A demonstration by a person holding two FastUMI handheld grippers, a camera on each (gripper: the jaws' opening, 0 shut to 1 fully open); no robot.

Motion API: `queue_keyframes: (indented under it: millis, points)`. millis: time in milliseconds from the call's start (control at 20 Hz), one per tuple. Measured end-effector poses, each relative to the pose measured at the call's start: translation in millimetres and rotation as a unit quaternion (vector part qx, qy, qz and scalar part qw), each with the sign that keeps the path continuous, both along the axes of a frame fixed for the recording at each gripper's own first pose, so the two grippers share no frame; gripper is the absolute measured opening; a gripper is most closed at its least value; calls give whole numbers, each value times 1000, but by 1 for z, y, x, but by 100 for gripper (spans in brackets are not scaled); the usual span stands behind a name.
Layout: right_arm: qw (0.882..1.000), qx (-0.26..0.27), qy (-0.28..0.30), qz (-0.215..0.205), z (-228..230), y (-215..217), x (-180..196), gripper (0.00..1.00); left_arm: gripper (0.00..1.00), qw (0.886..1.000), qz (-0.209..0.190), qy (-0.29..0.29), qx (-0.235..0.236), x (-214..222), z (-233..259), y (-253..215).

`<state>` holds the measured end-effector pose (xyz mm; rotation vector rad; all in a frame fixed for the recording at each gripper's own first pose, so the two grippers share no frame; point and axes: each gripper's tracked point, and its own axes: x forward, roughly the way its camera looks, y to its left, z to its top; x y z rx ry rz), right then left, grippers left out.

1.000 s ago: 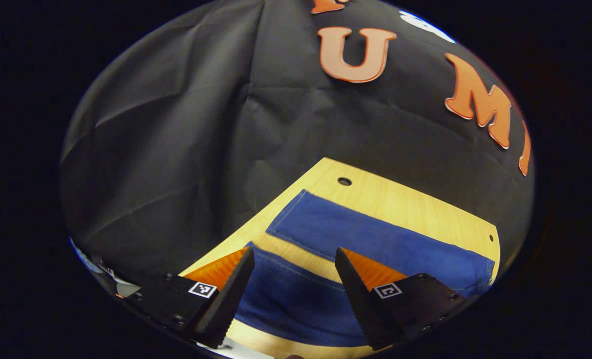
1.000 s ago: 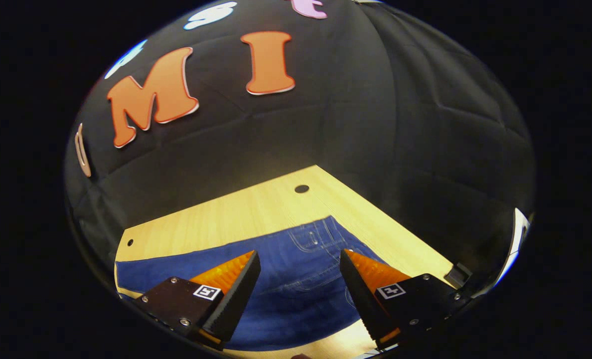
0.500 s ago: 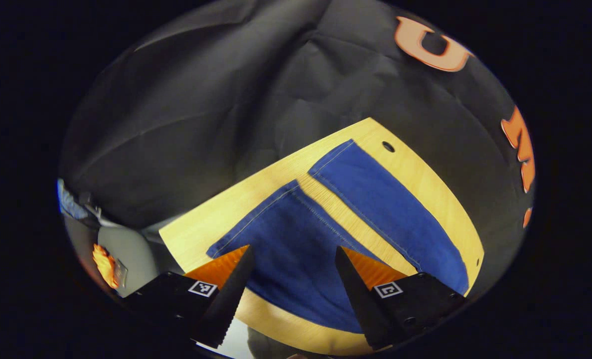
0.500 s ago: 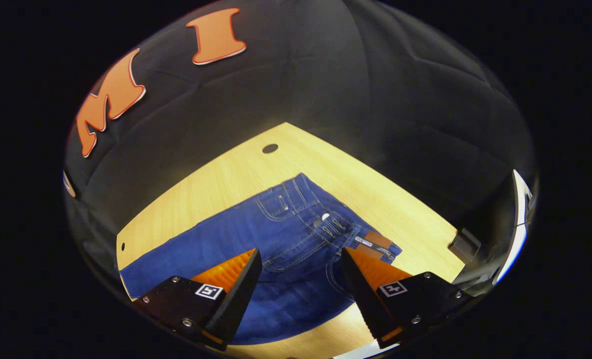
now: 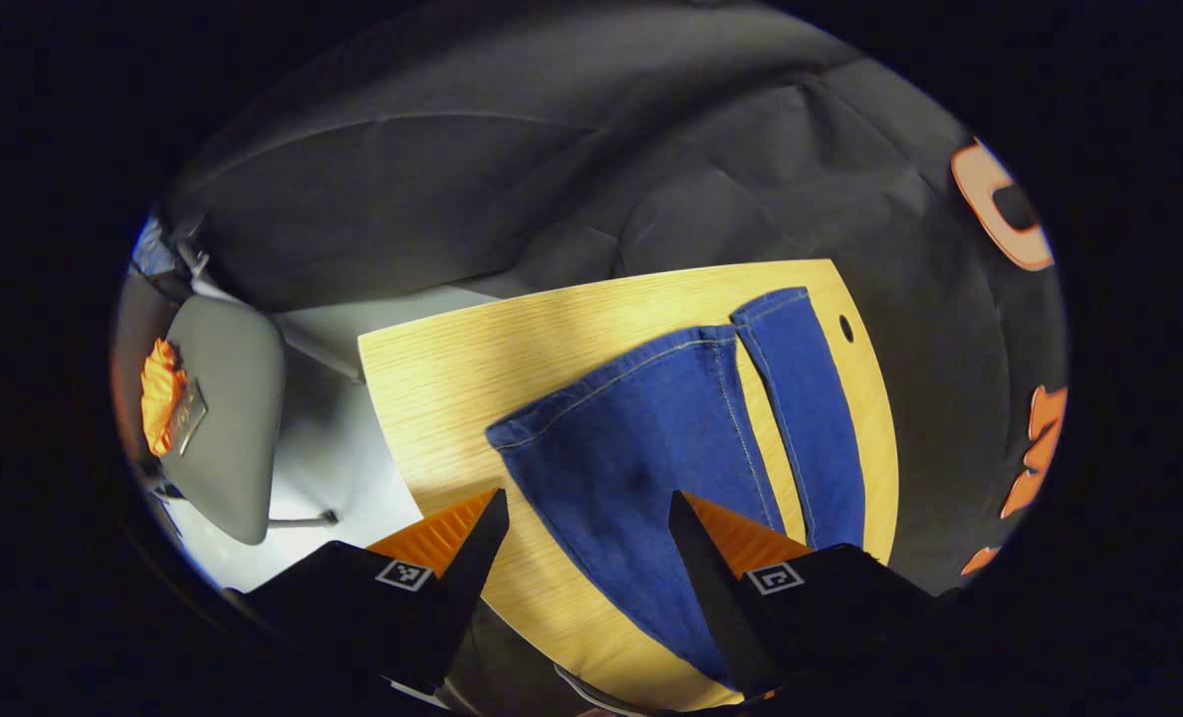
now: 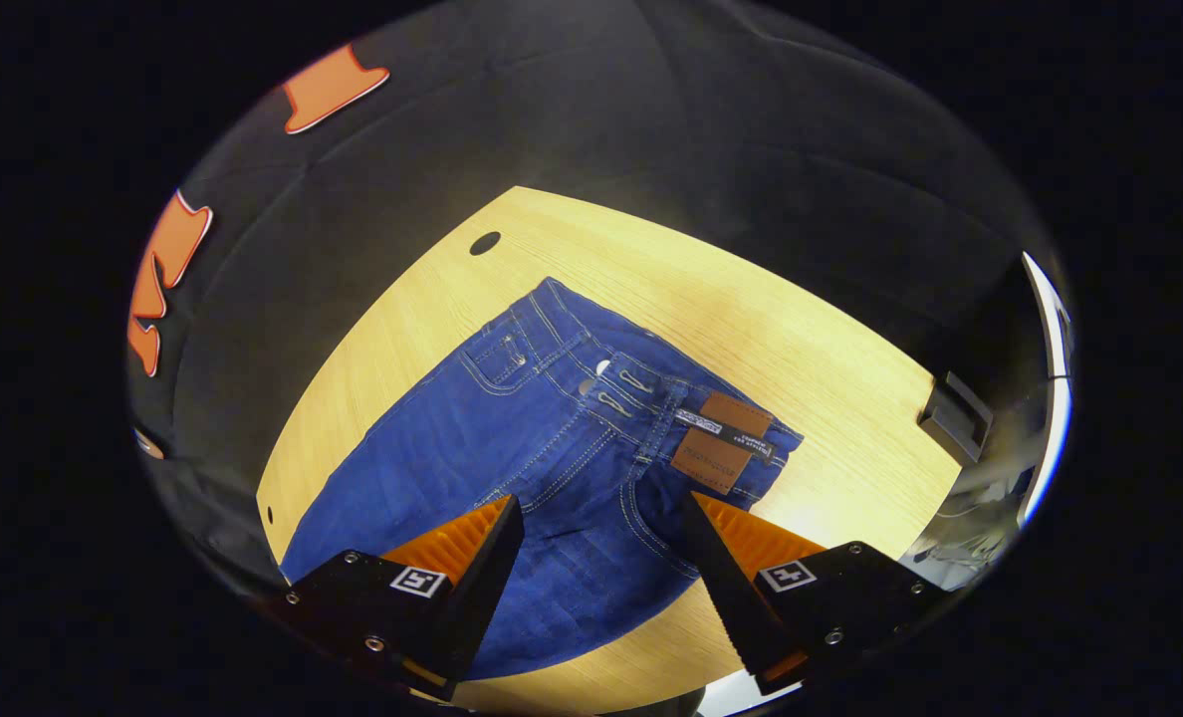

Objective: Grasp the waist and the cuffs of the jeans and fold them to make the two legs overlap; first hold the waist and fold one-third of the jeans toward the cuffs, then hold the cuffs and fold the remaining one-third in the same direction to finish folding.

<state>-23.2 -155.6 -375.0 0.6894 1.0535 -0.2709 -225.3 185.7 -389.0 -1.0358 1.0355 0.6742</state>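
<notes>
Blue jeans lie flat on a light wooden table. In the left gripper view the two legs [image 5: 651, 438] run side by side with a narrow strip of table between them, and their cuffs [image 5: 606, 383] point away from me. My left gripper [image 5: 587, 518] hangs open above the nearer leg, holding nothing. In the right gripper view the waist [image 6: 631, 383] lies spread out with a brown leather patch [image 6: 723, 442] on the waistband. My right gripper [image 6: 601, 523] hovers open over the seat of the jeans, touching nothing.
The table [image 5: 452, 368] ends close beyond the cuffs, and has a small round hole [image 5: 845, 328] near the far leg. A grey chair [image 5: 223, 408] with an orange thing on it stands off the table's end. A dark block [image 6: 950, 413] sits at the table's edge beyond the waist.
Both grippers have risen and swung: the left view has turned toward the cuffs, the right toward the waist. More of the jeans and table shows now. Both stayed open.
</notes>
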Motion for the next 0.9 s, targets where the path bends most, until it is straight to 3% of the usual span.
queue_keyframes:
  millis: [200, 350, 600, 750, 850, 900]
  points:
    - [999, 29, 16, -24, -12, -4, -6, 98, 94, 998, 41, -40, -39, 16, -10, 4]
    - [998, 44, 26, -43, -22, -10, -13, 98, 93, 994, 44, -84, -53, 25, -9, 12]
    - [996, 61, 30, -56, -26, -14, -14, 98, 77, 987, 60, -128, -72, 59, -18, 10]
    - [997, 54, 27, -57, -26, -20, -15, 98, 55, 991, 39, -108, -66, 74, -33, 5]
    - [996, 52, 32, -67, -28, -29, -21, 98, 27, 994, 32, -83, -62, 69, -43, 8]
    - [995, 50, 35, -72, -31, -35, -23, 98, 0, 993, 35, -91, -61, 74, -40, 8]
